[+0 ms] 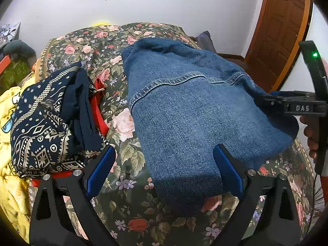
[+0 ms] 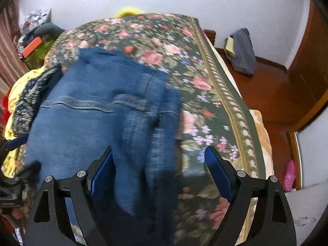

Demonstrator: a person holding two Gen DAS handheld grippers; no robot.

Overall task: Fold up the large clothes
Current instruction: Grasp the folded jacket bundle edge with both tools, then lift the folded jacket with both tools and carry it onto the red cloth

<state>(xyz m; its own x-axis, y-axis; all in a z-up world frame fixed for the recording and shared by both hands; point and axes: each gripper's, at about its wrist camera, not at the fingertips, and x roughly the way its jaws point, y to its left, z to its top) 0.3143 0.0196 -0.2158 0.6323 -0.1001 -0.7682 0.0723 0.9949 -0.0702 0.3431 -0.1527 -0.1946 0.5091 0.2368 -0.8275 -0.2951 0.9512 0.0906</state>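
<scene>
A pair of blue denim jeans [image 1: 184, 110] lies folded on the floral bedspread [image 1: 127, 201]; it also shows in the right wrist view [image 2: 88, 127], blurred. My left gripper [image 1: 164, 168] is open over the near end of the jeans, its right finger over the denim and its left finger over the bedspread. My right gripper [image 2: 158, 172] is open above the right edge of the jeans, with denim between the fingers but not pinched. In the left wrist view the right gripper [image 1: 264, 100] appears at the right edge of the jeans.
A navy patterned garment [image 1: 47, 123] lies in a pile with red and yellow clothes [image 1: 12, 184] left of the jeans. The bed's right edge [image 2: 235, 106] drops to a wooden floor with a grey bag [image 2: 242, 53]. A wooden door [image 1: 280, 30] stands at right.
</scene>
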